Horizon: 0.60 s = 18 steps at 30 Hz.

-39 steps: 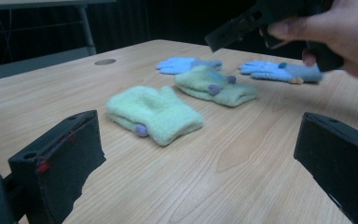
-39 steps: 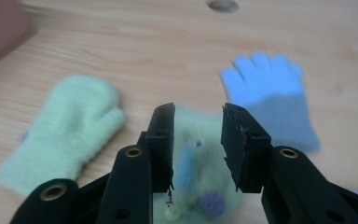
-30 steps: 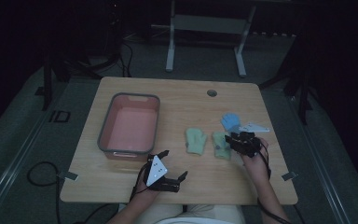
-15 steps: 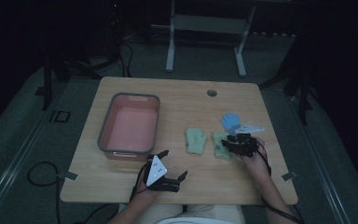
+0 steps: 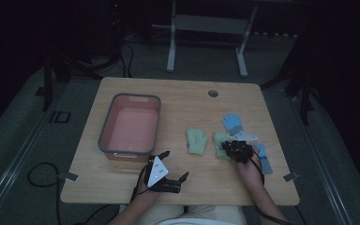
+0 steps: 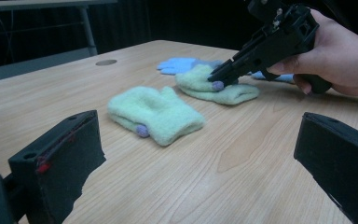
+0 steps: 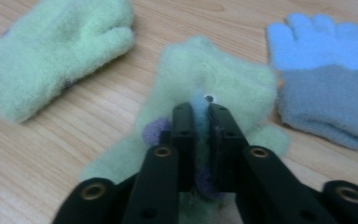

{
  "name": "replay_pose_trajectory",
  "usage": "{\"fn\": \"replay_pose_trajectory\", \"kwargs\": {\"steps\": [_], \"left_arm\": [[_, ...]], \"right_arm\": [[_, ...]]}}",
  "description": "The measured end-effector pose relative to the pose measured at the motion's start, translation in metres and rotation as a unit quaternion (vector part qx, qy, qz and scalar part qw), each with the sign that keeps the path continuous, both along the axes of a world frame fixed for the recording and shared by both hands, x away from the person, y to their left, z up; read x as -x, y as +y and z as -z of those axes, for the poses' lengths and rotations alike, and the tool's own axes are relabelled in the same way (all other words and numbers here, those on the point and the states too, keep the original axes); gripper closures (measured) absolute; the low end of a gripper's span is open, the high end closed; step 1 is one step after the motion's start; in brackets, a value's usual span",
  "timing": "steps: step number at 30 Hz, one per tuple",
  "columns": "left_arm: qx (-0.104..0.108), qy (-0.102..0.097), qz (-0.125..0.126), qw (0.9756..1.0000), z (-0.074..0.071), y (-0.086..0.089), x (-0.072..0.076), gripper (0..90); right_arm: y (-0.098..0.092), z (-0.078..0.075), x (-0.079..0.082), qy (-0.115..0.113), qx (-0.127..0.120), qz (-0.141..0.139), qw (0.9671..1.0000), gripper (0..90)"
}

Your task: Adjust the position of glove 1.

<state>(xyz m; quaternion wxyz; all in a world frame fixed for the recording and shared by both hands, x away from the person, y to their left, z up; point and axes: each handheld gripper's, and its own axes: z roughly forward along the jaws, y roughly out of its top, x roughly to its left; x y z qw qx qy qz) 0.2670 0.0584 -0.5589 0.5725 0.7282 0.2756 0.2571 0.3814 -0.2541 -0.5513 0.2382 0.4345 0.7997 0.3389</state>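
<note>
Two pale green gloves lie on the wooden table [image 5: 178, 98]: one [image 5: 197, 141] lies free, the other [image 5: 218, 139] is under my right gripper [image 5: 228, 147]. In the right gripper view the right gripper's [image 7: 200, 112] jaws have just been closing and now pinch a fold of this green glove [image 7: 223, 79], near a purple fingertip patch. The free green glove [image 7: 56, 51] lies to its left. My left gripper [image 5: 176, 163] rests near the table's front edge, open, with nothing between its jaws [image 6: 199, 126]; the free glove [image 6: 158, 112] lies ahead of it.
A grey-rimmed pink bin [image 5: 104, 136] stands at the table's left. A blue glove [image 5: 233, 123] lies just behind the right gripper, and another blue glove [image 5: 264, 159] lies beside the right hand. A round cable hole [image 5: 213, 93] is at the back.
My right gripper has sunk onto the right-hand green glove and its jaws have closed on the fabric. The left gripper has stayed where it was.
</note>
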Motion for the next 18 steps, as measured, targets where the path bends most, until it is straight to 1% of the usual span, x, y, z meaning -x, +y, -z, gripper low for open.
{"fn": "replay_pose_trajectory", "kwargs": {"steps": [2, 4, 6, 7, 8, 10, 12, 13, 14, 15, 16, 18], "left_arm": [[0.001, 0.001, 0.0, 1.0, 0.0, 0.0, 0.0, 0.8], [0.001, 0.001, -0.001, 1.0, 0.0, 0.0, 0.0, 0.8], [0.001, 0.001, 0.0, 1.0, 0.0, 0.0, 0.0, 0.8], [0.0, 0.001, -0.001, 1.0, 0.0, 0.0, 0.0, 0.8], [0.0, 0.001, 0.0, 1.0, 0.0, 0.0, 0.0, 0.8], [0.0, 0.001, 0.0, 1.0, 0.0, 0.0, 0.0, 0.8], [0.0, 0.0, 0.0, 1.0, 0.0, 0.0, 0.0, 0.8], [0.0, 0.0, 0.0, 1.0, 0.0, 0.0, 0.0, 0.8], [0.0, 0.001, 0.0, 1.0, 0.0, 0.0, 0.0, 0.8], [-0.001, 0.001, 0.0, 1.0, 0.0, 0.0, 0.0, 0.8], [0.0, 0.001, 0.0, 1.0, 0.0, 0.0, 0.0, 0.8], [0.0, 0.001, 0.0, 1.0, 0.0, 0.0, 0.0, 0.8]], "right_arm": [[0.004, -0.002, 0.002, -0.005, 0.007, 0.012, 0.9999, 85.8], [0.006, -0.008, 0.002, -0.009, 0.001, 0.024, 0.9997, 86.6], [0.008, -0.017, 0.003, -0.016, -0.001, 0.036, 0.9992, 86.8], [0.01, -0.022, 0.003, -0.018, -0.003, 0.04, 0.999, 86.8], [0.011, -0.028, 0.003, -0.025, -0.003, 0.043, 0.9988, 86.8], [0.016, -0.041, 0.003, -0.037, 0.002, 0.044, 0.9984, 86.7], [0.02, -0.054, 0.004, -0.051, -0.002, 0.045, 0.9977, 86.8], [0.022, -0.061, 0.004, -0.062, -0.003, 0.047, 0.997, 86.8], [0.025, -0.069, 0.005, -0.068, -0.011, 0.048, 0.9965, 86.8], [0.027, -0.073, 0.004, -0.068, -0.017, 0.048, 0.9964, 86.8], [0.029, -0.078, 0.004, -0.074, -0.021, 0.048, 0.9958, 86.9], [0.036, -0.087, 0.004, -0.078, -0.026, 0.048, 0.9954, 87.0]]}}
